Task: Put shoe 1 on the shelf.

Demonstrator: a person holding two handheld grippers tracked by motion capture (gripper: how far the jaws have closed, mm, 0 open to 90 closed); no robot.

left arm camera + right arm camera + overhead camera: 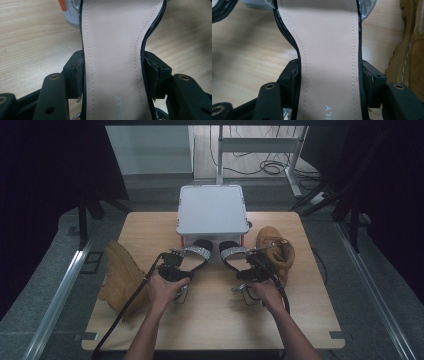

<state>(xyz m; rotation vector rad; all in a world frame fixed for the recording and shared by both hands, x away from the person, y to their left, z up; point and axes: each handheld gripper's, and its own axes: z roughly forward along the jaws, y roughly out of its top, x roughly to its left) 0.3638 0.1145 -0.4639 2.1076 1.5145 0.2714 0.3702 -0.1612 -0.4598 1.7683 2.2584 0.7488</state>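
Sandals are the work here, one in each gripper, both lying near the middle of the table [210, 320] just in front of the grey box [212, 210], toes pointing to twelve o'clock. To do this step well, I judge both should travel level and together, soles kept flat so the straps don't snag. At the left, the left gripper [172, 265] pinches the left sandal [112, 62] across its narrow waist, pads pressing both edges of the tan insole. A tan boot [120, 275] lies at nine o'clock, off the table's edge. At the right, the right gripper [255, 267] clamps the right sandal [329, 62] the same way. Another boot [277, 252] sits just beside it at three o'clock. Both forearms reach in from six o'clock, hands wrapped over the gripper bodies, wrists low.
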